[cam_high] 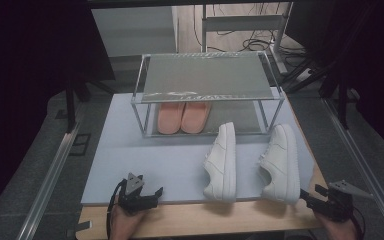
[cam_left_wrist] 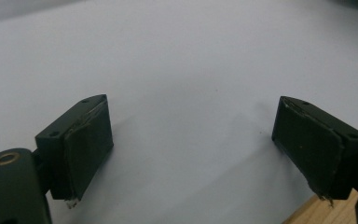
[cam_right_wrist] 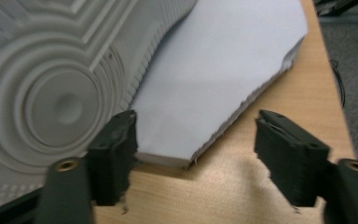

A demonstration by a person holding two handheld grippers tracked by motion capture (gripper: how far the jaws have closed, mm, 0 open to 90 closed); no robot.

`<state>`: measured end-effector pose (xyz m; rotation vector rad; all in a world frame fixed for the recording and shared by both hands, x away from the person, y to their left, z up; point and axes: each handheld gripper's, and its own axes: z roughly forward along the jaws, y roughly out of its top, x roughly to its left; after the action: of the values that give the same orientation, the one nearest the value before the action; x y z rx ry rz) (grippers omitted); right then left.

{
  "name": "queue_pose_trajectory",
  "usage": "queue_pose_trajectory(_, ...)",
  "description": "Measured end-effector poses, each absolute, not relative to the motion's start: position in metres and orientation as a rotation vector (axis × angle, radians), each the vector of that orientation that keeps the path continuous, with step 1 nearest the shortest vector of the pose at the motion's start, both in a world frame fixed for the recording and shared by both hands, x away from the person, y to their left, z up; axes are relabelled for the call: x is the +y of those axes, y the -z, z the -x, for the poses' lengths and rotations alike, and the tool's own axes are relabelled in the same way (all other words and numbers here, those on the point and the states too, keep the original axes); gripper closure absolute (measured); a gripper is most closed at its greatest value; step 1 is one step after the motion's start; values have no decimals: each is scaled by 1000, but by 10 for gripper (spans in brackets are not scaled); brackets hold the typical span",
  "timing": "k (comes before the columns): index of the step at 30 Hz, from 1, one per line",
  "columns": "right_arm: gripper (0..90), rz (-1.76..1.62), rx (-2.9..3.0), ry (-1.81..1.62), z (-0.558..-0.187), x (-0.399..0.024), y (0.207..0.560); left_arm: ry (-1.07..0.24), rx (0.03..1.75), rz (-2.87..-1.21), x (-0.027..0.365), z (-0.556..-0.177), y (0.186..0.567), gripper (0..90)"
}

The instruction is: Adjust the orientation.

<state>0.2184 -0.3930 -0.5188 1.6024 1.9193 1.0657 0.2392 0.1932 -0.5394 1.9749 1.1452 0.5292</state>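
Right shoe: light, stiff sole, soft upper; probably best taken at heel rim. Right tongs spread, empty; left tongs spread, idle.

rack: the clear two-tier shoe rack stands at the back of the pale blue mat on the worktop
slippers: the pair of pink slippers lies on its lower tier
sneakers: two white leather sneakers lie side by side before it, right of centre

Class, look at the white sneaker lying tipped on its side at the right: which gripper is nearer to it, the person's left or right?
Right. The right gripper sits just beside the tipped sneaker's heel end, jaws open. The left gripper rests far across the mat, beyond the other sneaker.
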Motion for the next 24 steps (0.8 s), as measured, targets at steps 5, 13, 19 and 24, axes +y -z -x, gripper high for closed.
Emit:
queue_pose_trajectory(5, 487, -1584, 1909, -1073, -218, -394, 507, -531, 1145, -1976, 193, -239, 539, 118)
queue_pose_trajectory(13, 719, -1550, 1936, -1070, -221, -391, 487, -532, 1145, -1977, 193, -239, 539, 118)
queue_pose_trajectory(19, 846, -1522, 1940, -1058, -224, -387, 470, -532, 1145, -1977, 193, -239, 539, 118)
queue_pose_trajectory(24, 899, -1487, 1964, -1087, -226, -382, 455, -534, 1147, -1976, 193, -239, 539, 118)
